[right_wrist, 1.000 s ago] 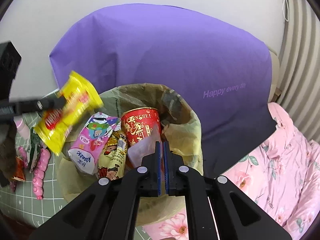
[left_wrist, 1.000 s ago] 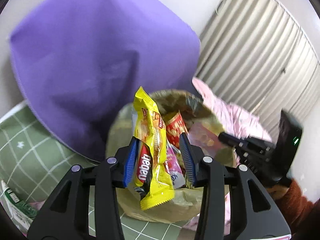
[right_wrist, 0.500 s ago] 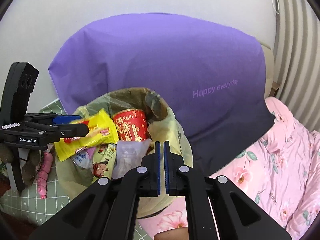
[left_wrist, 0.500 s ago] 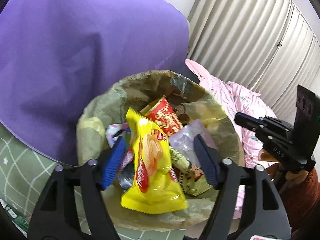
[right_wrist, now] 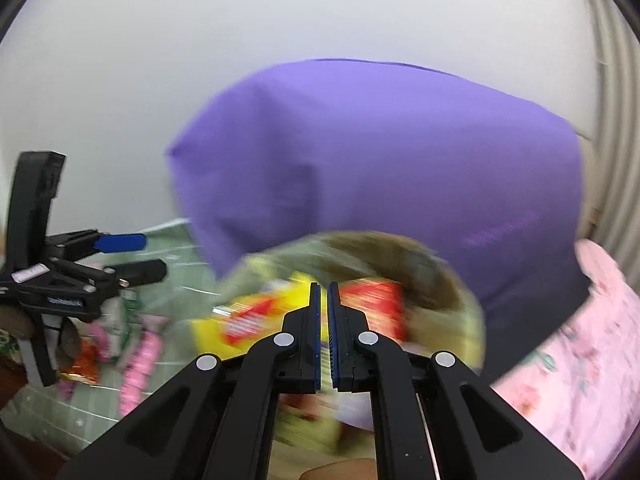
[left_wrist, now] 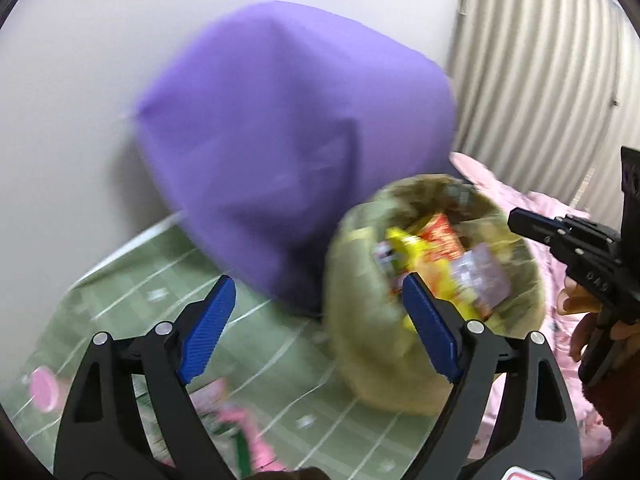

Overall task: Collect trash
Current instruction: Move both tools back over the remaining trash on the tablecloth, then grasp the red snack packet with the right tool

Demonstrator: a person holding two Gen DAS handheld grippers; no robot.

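Note:
An olive-green trash bag (left_wrist: 360, 340) stands open on the mat and holds several wrappers. A yellow snack wrapper (left_wrist: 404, 244) lies loose on top of them, beside a red can (right_wrist: 376, 300). My left gripper (left_wrist: 316, 280) hangs to the left of the bag's mouth; its jaws are opening wide and nothing is between them. My right gripper (right_wrist: 324, 286) is shut and empty, hovering just in front of the bag (right_wrist: 440, 276), over the yellow wrapper (right_wrist: 248, 320). Each gripper shows in the other's view: the left gripper (right_wrist: 152, 256) and the right gripper (left_wrist: 516, 220). Both views are blurred.
A big purple cushion (left_wrist: 296, 140) leans on the white wall behind the bag. A green checked mat (left_wrist: 140, 292) carries pink wrappers (right_wrist: 140, 360), an orange wrapper (right_wrist: 80, 364) and a pink lid (left_wrist: 44, 388). Pink floral bedding (right_wrist: 580, 360) lies right, below a curtain (left_wrist: 540, 80).
My left gripper let go of the yellow wrapper, which now lies in the bag. Its jaws spread wide and it swung left, off the bag. My right gripper drew back a little, still shut.

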